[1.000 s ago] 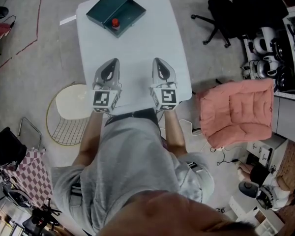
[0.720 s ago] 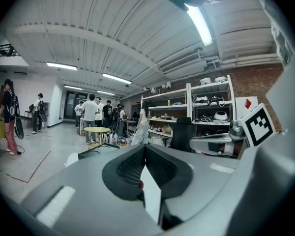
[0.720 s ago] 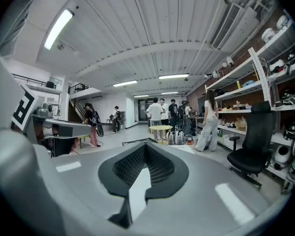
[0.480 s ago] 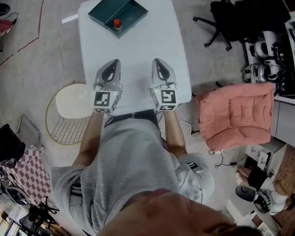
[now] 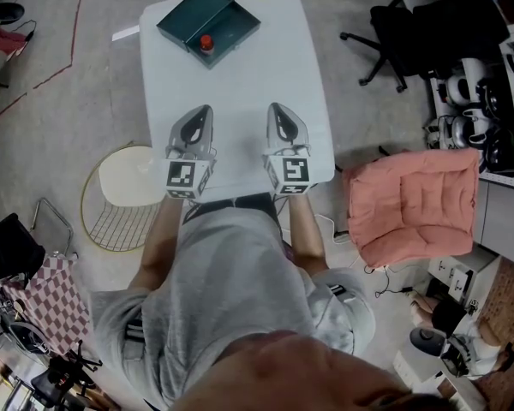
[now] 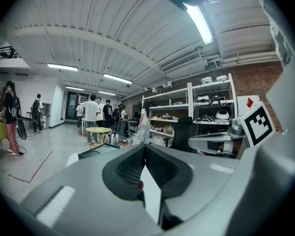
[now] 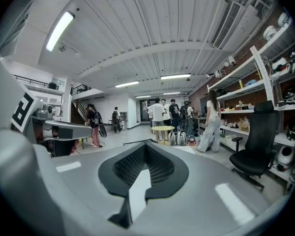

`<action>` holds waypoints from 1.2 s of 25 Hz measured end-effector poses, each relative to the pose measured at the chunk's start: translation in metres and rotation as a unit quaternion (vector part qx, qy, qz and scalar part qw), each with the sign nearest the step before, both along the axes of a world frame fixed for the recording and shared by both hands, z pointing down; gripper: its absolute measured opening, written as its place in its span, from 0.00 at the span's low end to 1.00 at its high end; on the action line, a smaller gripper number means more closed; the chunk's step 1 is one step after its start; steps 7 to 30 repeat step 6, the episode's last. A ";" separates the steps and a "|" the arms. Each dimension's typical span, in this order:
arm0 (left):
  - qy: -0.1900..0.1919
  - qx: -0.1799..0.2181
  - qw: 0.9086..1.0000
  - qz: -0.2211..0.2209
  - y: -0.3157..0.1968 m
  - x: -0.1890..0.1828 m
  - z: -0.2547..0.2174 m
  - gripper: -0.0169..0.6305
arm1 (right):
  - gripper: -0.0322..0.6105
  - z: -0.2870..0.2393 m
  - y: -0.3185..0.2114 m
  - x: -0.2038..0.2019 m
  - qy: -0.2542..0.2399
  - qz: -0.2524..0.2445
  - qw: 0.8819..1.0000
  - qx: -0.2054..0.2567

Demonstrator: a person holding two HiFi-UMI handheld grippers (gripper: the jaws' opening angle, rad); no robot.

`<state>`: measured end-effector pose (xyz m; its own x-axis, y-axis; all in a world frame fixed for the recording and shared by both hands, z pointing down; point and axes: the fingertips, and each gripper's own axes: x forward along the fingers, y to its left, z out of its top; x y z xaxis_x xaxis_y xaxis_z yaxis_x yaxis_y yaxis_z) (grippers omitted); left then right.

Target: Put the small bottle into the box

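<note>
A dark green box (image 5: pixel 208 15) lies at the far end of the white table (image 5: pixel 248 75). The small bottle with a red cap (image 5: pixel 206 43) stands inside the box's outline, by its near corner. My left gripper (image 5: pixel 200 112) and right gripper (image 5: pixel 277 110) rest side by side on the table's near half, pointing at the box and well short of it. In the left gripper view the left gripper (image 6: pixel 144 149) has its jaws closed together with nothing between them. The right gripper (image 7: pixel 145 146) shows the same in its own view.
A round wire stool with a white seat (image 5: pixel 130 178) stands left of the table and a pink cushioned chair (image 5: pixel 411 199) right of it. A black office chair (image 5: pixel 411 20) and shelves with helmets (image 5: pixel 480 84) are at the far right. Several people (image 7: pixel 160 114) stand far off.
Only the head camera has shifted a little. Both grippers rest in the same places on the table, and the box and bottle have not moved.
</note>
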<state>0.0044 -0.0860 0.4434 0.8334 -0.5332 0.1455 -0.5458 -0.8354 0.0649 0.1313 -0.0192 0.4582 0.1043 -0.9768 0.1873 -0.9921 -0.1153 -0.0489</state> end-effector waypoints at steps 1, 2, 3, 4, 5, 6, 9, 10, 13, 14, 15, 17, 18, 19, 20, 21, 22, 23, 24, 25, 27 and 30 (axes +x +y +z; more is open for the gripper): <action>-0.001 0.000 1.000 0.000 0.001 0.000 0.001 0.04 | 0.05 0.001 0.001 0.001 0.000 0.000 1.000 0.000; -0.001 0.000 1.000 -0.001 0.002 0.000 0.002 0.04 | 0.05 0.002 0.002 0.001 0.000 0.000 1.000 -0.001; -0.002 0.000 1.000 -0.001 0.004 0.000 0.003 0.04 | 0.05 0.003 0.004 0.001 0.000 0.000 1.000 -0.001; -0.002 0.000 1.000 -0.001 0.005 0.001 0.004 0.04 | 0.05 0.003 0.006 0.001 0.000 0.001 1.000 -0.001; -0.002 0.000 1.000 -0.001 0.007 0.001 0.004 0.04 | 0.05 0.004 0.007 0.002 0.000 0.001 1.000 -0.001; -0.002 0.000 1.000 -0.001 0.008 0.001 0.005 0.04 | 0.05 0.005 0.009 0.002 0.000 0.001 1.000 -0.002; -0.002 0.000 1.000 -0.001 0.008 0.001 0.005 0.04 | 0.05 0.005 0.009 0.002 0.000 0.001 1.000 -0.002; -0.002 0.000 1.000 -0.001 0.008 0.001 0.005 0.04 | 0.05 0.005 0.009 0.002 0.000 0.001 1.000 -0.002; -0.002 0.000 1.000 -0.001 0.008 0.001 0.005 0.04 | 0.05 0.005 0.009 0.002 0.000 0.001 1.000 -0.002; -0.002 0.000 1.000 -0.001 0.008 0.001 0.005 0.04 | 0.05 0.005 0.009 0.002 0.000 0.001 1.000 -0.002; -0.002 0.000 1.000 -0.001 0.008 0.001 0.005 0.04 | 0.05 0.005 0.009 0.002 0.000 0.001 1.000 -0.002; -0.002 0.000 1.000 -0.001 0.008 0.001 0.005 0.04 | 0.05 0.005 0.009 0.002 0.000 0.001 1.000 -0.002; -0.002 0.000 1.000 -0.001 0.008 0.001 0.005 0.04 | 0.05 0.005 0.009 0.002 0.000 0.001 1.000 -0.002; -0.002 0.000 1.000 -0.001 0.008 0.001 0.005 0.04 | 0.05 0.005 0.009 0.002 0.000 0.001 1.000 -0.002; -0.002 0.000 1.000 -0.001 0.008 0.001 0.005 0.04 | 0.05 0.005 0.009 0.002 0.000 0.001 1.000 -0.002; -0.002 0.000 1.000 -0.001 0.008 0.001 0.005 0.04 | 0.05 0.005 0.009 0.002 0.000 0.001 1.000 -0.002; -0.002 0.000 1.000 -0.001 0.008 0.001 0.005 0.04 | 0.05 0.005 0.009 0.002 0.000 0.001 1.000 -0.002; -0.002 0.000 1.000 -0.001 0.008 0.001 0.005 0.04 | 0.05 0.005 0.009 0.002 0.000 0.001 1.000 -0.002; -0.002 0.000 1.000 -0.001 0.008 0.001 0.005 0.04 | 0.05 0.005 0.009 0.002 0.000 0.001 1.000 -0.002; -0.002 0.000 1.000 -0.001 0.008 0.001 0.005 0.04 | 0.05 0.005 0.009 0.002 0.000 0.001 1.000 -0.002; -0.002 0.000 1.000 -0.001 0.008 0.001 0.005 0.04 | 0.05 0.005 0.009 0.002 0.000 0.001 1.000 -0.002; -0.002 0.000 1.000 -0.001 0.008 0.001 0.005 0.04 | 0.05 0.005 0.009 0.002 0.000 0.001 1.000 -0.002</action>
